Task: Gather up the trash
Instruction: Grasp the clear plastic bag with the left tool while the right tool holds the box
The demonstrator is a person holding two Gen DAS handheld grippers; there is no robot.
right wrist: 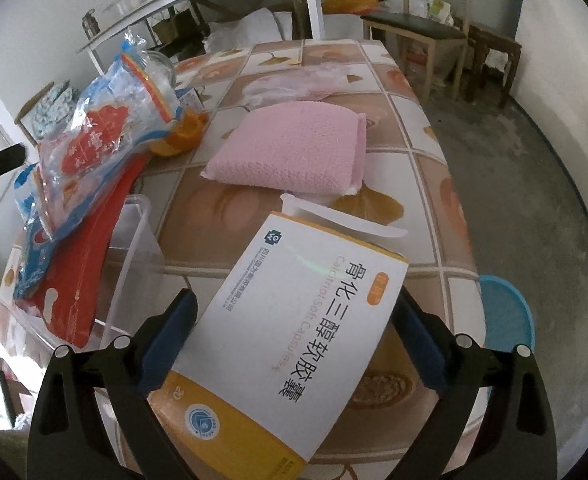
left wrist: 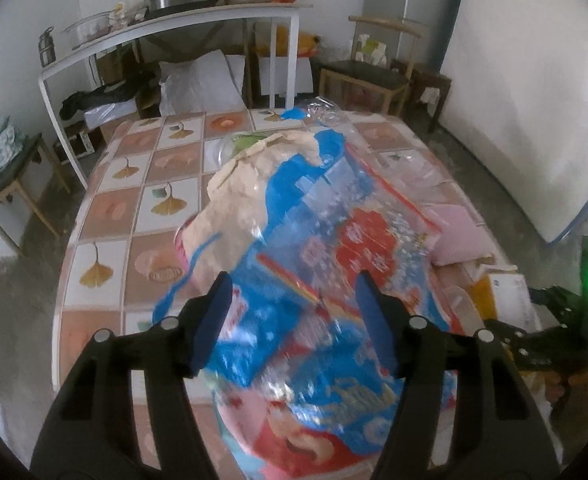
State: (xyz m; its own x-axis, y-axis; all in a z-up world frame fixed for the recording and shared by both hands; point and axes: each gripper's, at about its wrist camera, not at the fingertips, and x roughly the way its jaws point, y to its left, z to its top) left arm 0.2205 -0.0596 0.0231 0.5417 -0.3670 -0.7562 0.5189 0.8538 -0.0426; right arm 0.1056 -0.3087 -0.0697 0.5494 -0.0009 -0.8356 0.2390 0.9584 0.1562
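Left gripper (left wrist: 289, 320): jaws spread wide, straddling a crinkled blue, red and clear printed plastic snack bag (left wrist: 326, 264). The blue pads stand beside the bag on both sides; whether they bear on it cannot be told, since the picture is blurred there. A crumpled beige paper wrapper (left wrist: 253, 184) sits at the mouth of that bag, apparently tucked inside it. Right gripper (right wrist: 294, 332): jaws set apart to the width of a white and orange cardboard medicine box (right wrist: 289, 320), which lies slanted between the pads and appears to be pinched there, held above the table edge. Beyond the box, on the tiled tabletop with ginkgo-leaf pattern (right wrist: 414, 128), lie a white plastic strip (right wrist: 346, 216) just behind the box, a pink textured sponge cloth (right wrist: 289, 148), a translucent pale plastic wrapper (right wrist: 306, 76) further back, and orange peel pieces (right wrist: 181, 136) beside the snack bag. A red flat plastic pouch (right wrist: 85, 256) rests under the bag over a clear plastic container (right wrist: 133, 240). Assessment: collection is partway. The paper appears bagged and the box is in hand but not yet deposited; peel, wrapper and strip remain on the table. A blue round stool (right wrist: 506, 312) stands beside the table.
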